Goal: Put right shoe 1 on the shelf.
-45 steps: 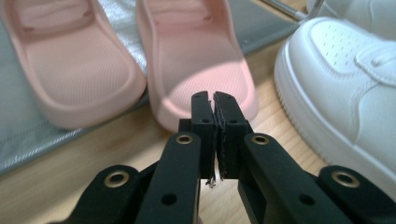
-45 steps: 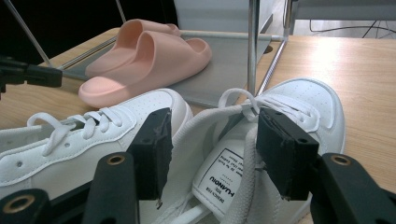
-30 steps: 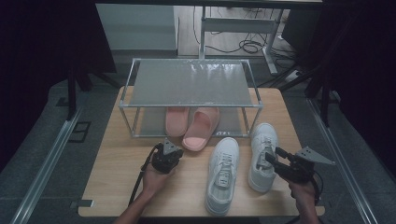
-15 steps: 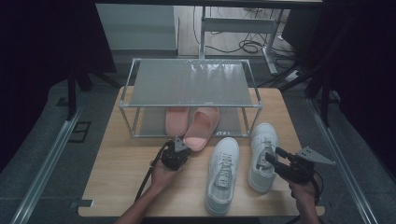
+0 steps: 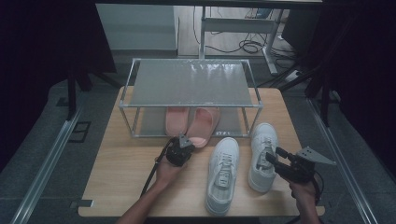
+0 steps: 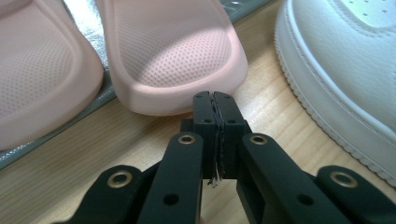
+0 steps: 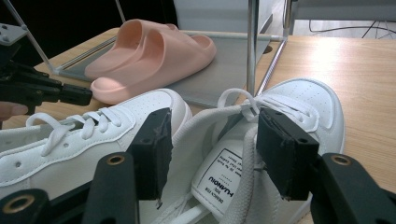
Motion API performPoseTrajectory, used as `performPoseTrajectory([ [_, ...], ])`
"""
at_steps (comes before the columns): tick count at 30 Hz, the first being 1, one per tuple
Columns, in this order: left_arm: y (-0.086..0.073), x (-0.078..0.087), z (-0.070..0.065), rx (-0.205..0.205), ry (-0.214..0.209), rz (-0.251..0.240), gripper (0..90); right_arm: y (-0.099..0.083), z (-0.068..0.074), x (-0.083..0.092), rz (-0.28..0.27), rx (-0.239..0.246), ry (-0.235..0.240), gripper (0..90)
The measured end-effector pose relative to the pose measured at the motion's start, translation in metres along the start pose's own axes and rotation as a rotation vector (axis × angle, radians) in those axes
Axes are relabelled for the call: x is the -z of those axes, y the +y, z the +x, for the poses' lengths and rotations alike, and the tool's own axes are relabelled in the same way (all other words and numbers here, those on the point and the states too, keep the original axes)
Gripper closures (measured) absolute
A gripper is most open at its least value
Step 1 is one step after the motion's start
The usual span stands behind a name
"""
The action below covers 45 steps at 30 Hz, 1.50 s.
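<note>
Pink slipper (image 6: pixel 173 56): heel overhanging the rack's lower shelf (image 5: pixel 149 122), mid-bench. My left gripper (image 6: pixel 215 105), jaws pressed together and empty, meets that heel; push squarely, low. Right gripper (image 7: pixel 212 149), jaws wide, straddles the right sneaker (image 7: pixel 280 121).

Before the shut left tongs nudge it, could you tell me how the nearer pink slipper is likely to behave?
The pink slipper looks like thick moulded foam, so probably light and slightly springy. Its wide flat sole should slide, not tip. The left tongs are shut at its heel; it may pivot on the rack shelf.
</note>
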<state>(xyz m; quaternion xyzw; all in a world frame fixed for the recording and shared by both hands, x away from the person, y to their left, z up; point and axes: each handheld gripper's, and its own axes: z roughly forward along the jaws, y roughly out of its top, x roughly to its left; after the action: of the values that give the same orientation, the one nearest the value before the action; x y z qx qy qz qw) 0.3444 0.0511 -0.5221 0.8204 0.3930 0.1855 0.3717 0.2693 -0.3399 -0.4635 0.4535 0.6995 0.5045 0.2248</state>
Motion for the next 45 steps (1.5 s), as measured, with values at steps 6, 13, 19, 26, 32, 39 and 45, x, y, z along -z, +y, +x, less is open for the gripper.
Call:
performPoseTrajectory([
  [6, 0.003, -0.005, 0.004, 0.016, 0.007, 0.001, 89.4, 0.000, 0.000, 0.000, -0.001, 0.002, 0.001, 46.0],
  [13, 0.007, -0.010, 0.007, 0.039, 0.016, -0.001, 89.3, 0.000, 0.001, 0.000, 0.001, 0.003, 0.001, 46.0],
  [19, 0.009, -0.013, 0.008, 0.047, 0.020, 0.004, 89.3, 0.000, 0.001, -0.001, 0.001, 0.003, 0.001, 46.0],
  [26, 0.012, -0.016, 0.009, 0.054, 0.023, 0.007, 88.8, 0.000, 0.001, -0.001, 0.002, 0.002, 0.001, 46.0],
  [32, 0.012, -0.017, 0.010, 0.058, 0.024, 0.006, 89.3, 0.000, 0.001, -0.001, 0.002, 0.003, 0.000, 46.0],
  [39, 0.013, -0.020, 0.011, 0.063, 0.027, 0.004, 89.4, 0.000, 0.001, -0.001, 0.002, 0.003, 0.000, 46.0],
  [45, 0.016, -0.023, 0.012, 0.071, 0.033, 0.007, 89.3, 0.000, 0.001, -0.001, 0.002, 0.003, 0.000, 46.0],
])
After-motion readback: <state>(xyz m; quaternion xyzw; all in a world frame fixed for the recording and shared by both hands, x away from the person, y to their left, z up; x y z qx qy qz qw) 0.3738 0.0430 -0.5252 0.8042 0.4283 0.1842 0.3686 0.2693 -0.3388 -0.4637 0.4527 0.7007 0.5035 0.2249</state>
